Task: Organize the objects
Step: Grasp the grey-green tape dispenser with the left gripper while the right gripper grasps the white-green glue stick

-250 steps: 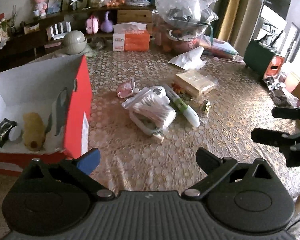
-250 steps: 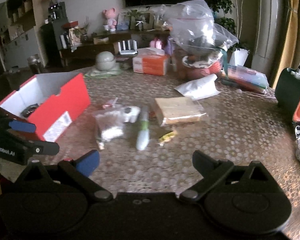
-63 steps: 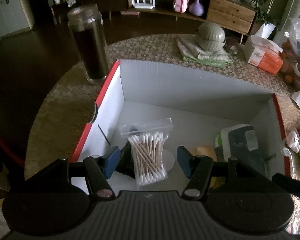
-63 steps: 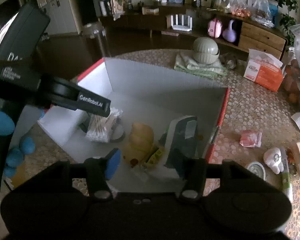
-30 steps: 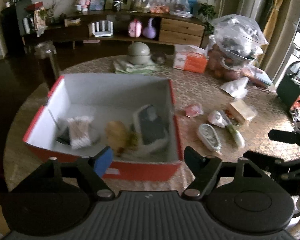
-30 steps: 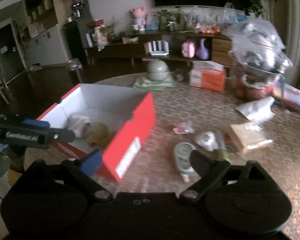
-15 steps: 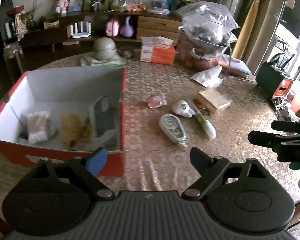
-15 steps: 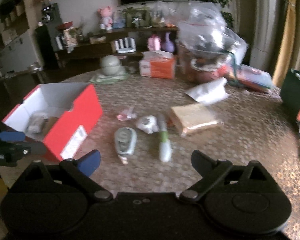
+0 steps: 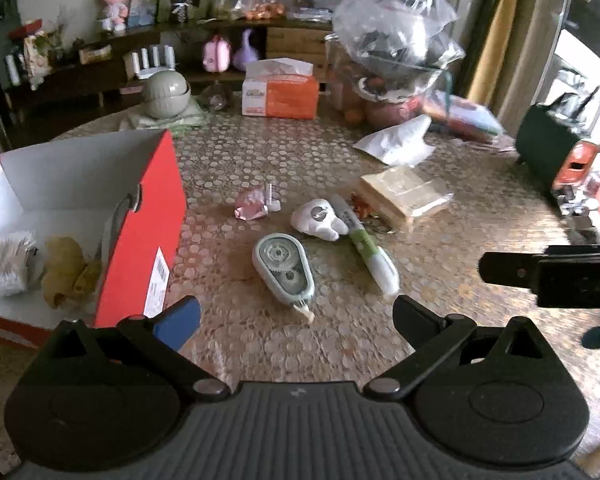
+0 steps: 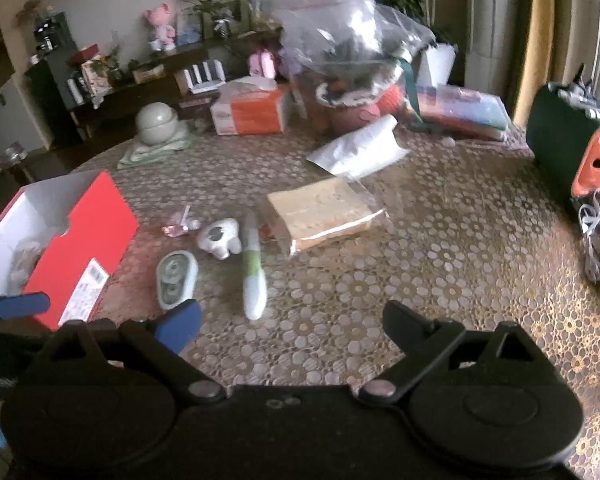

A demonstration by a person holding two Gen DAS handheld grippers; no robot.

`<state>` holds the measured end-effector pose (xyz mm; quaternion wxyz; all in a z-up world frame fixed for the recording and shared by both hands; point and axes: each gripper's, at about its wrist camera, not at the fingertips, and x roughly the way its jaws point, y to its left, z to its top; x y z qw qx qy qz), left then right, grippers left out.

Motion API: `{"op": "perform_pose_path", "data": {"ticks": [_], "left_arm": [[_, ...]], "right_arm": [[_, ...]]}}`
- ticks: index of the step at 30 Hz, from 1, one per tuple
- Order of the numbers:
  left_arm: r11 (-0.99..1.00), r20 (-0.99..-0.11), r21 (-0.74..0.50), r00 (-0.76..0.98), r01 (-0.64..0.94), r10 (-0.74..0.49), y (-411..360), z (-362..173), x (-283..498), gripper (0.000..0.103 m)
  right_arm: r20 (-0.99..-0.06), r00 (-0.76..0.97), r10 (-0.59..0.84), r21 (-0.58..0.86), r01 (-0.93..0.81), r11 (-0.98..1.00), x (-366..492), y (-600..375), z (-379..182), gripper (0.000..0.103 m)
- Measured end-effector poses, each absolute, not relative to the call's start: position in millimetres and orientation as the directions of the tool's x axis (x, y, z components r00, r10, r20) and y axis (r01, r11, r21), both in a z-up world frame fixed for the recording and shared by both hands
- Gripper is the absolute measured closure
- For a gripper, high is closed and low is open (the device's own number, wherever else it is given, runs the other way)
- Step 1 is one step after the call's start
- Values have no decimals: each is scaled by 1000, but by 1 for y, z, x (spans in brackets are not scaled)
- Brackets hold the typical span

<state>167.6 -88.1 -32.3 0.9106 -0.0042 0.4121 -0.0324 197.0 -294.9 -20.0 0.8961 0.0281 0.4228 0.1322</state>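
Left wrist view: the left gripper (image 9: 296, 314) hovers empty, fingers wide, just short of the correction tape (image 9: 284, 270) lying on the desk (image 9: 440, 292) beside the red box (image 9: 140, 216); straddling its narrower width should grip best. Right wrist view: the right gripper (image 10: 292, 320), fingers also wide and empty, faces the green-white pen (image 10: 253, 268). No writing is legible.

The left gripper (image 9: 296, 314) is matte black plastic: a ribbed grey-black housing at 6 o'clock, two rounded lobes with round caps, and angled linkage arms pinned by silver screws. One finger carries a blue pad (image 9: 179, 322); the other is bare black. The right gripper (image 10: 292, 320) has the same build, its smooth housing marked by three small holes and one blue pad (image 10: 180, 326).
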Motion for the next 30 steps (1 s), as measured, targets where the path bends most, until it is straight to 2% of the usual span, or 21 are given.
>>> {"op": "perform_pose_path", "data": {"ticks": [6,11,13,23,30], "left_arm": [[999,-764,47,643,-21,49,-100,-61,200,0],[998,-808,-3,588,-61,34,-99,-82,218,0],[997,-825,-20,565,-72,24,-96,-89,225,0],[997,-843,-4,537,-83,41,-84,-108,252,0],[995,-854,2,518,-96,51,-81,-121,264,0]], "right_arm": [[-771,576,271,179,-213,961,222,-290,-28,6],[-784,560,268,171,-221,960,240,-276,-36,8],[-788,557,262,170,-213,962,249,-272,-41,13],[-830,508,232,156,-189,969,282,-245,-68,23],[-851,479,217,132,-205,970,295,-228,-85,37]]}}
